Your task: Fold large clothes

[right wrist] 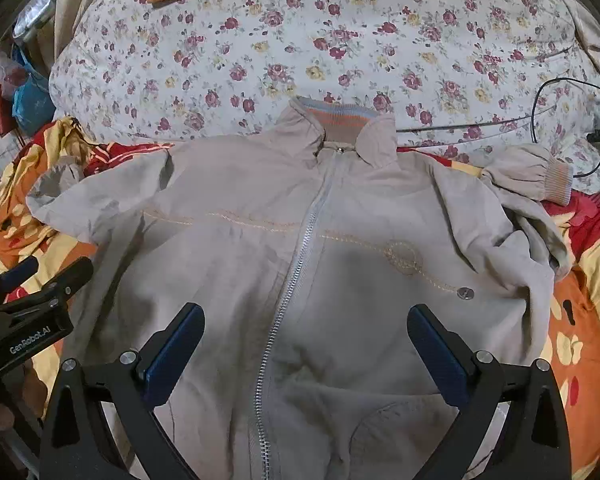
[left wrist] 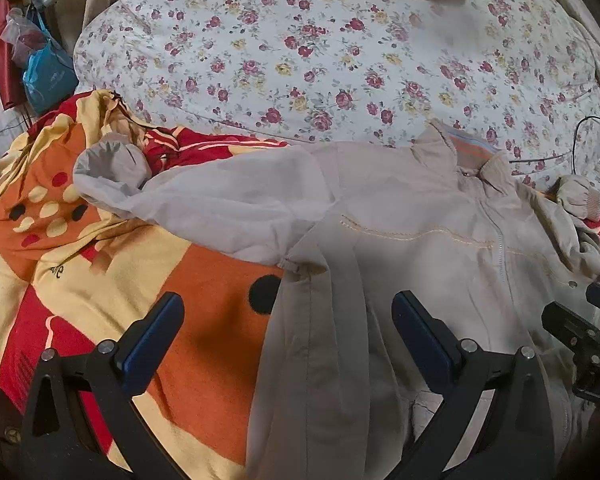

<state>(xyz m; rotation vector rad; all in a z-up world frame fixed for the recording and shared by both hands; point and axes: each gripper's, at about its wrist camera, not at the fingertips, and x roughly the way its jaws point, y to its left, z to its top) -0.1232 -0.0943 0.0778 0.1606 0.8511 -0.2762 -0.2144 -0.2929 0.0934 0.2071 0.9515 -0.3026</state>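
Right wrist view: zipped beige fabric jacket [right wrist: 300, 248] lies flat on the patterned orange blanket [right wrist: 580, 320]; right gripper [right wrist: 306, 352] and left gripper [left wrist: 288, 340] both hover spread wide, holding nothing.

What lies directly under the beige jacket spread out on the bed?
The beige jacket rests on an orange, yellow and red patterned blanket, which shows around its sides. Its collar reaches the floral quilt. Whatever lies beneath the jacket's middle is covered.

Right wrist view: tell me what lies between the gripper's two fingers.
In the right wrist view, the beige jacket lies there, its closed zipper running between the open right gripper's fingers.
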